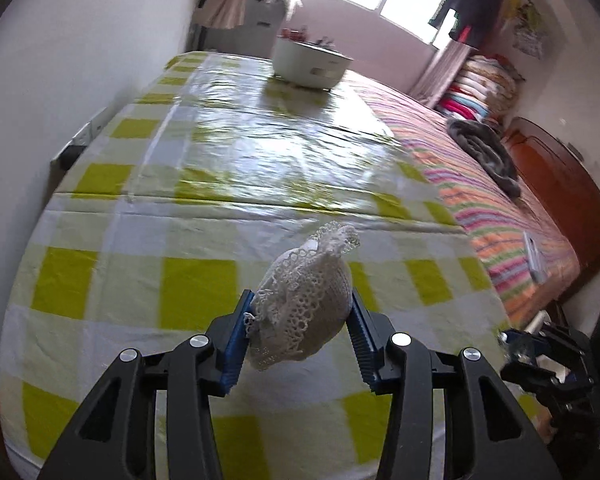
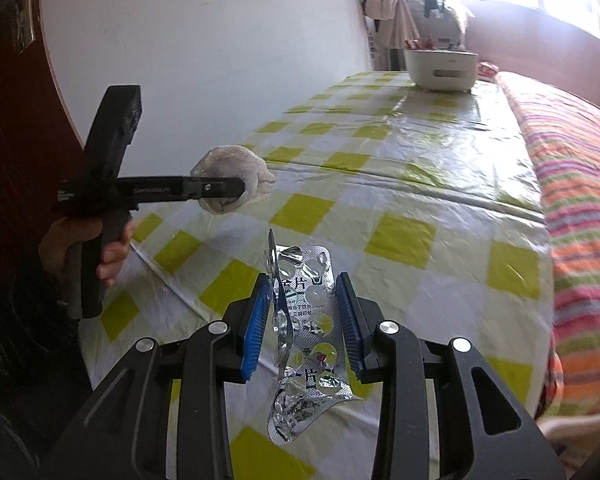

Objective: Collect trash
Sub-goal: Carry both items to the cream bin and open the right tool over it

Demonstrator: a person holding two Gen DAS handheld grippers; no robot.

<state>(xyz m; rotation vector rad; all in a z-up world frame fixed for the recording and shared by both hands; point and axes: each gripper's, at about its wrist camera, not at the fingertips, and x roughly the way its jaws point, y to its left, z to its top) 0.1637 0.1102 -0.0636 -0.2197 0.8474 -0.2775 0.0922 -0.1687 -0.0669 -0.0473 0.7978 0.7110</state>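
Both my grippers full over the checked table

A white wall runs along the left; my left gripper [image 1: 302, 330] clamps a white foam net [image 1: 304, 304] above the green-and-white checked tablecloth [image 1: 180, 208]. A white tub [image 1: 308, 64] sits at the far end, then my right gripper [image 2: 304, 320] pinches a crumpled blister pack [image 2: 304, 340], striped bed [image 2: 580, 208] rightmost.

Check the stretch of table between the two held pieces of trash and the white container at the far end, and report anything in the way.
Nothing visible blocks it. The left tool grips the white foam net, the right tool the empty blister pack. The checked tablecloth lies bare up to the white container.
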